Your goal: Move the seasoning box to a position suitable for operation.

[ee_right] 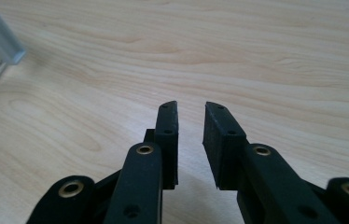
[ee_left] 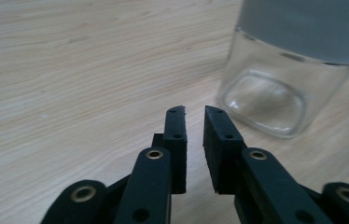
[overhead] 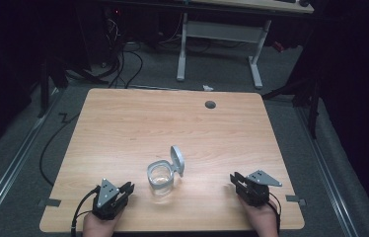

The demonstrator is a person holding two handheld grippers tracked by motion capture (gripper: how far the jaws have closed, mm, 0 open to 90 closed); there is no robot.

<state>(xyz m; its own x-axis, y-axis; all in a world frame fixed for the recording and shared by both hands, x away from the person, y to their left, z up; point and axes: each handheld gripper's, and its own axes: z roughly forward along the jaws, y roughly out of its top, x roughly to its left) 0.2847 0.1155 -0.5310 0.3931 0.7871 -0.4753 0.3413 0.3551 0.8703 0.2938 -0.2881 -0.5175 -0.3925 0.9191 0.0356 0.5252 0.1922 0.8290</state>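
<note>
Glass jar (overhead: 161, 178) w/ hinged lid (overhead: 177, 160) flipped up, upright on worktop (overhead: 123, 123), near front edge, between grippers. Left gripper (overhead: 128, 189) just beside jar, jaws slightly apart, holding nothing. Right gripper (overhead: 234, 178) farther off, same narrow gap, empty.

Light wooden table (overhead: 123, 128), clear glass jar (overhead: 161, 178) near front edge, hinged lid open

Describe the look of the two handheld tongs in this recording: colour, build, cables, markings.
Both the left tongs and right tongs are black, each topped by a grey three-cornered plate. Close up, the flat rectangular pads sit on linkage arms with brass-coloured rivets. Black cables trail back from each. No sleeves or markings are visible.
</note>
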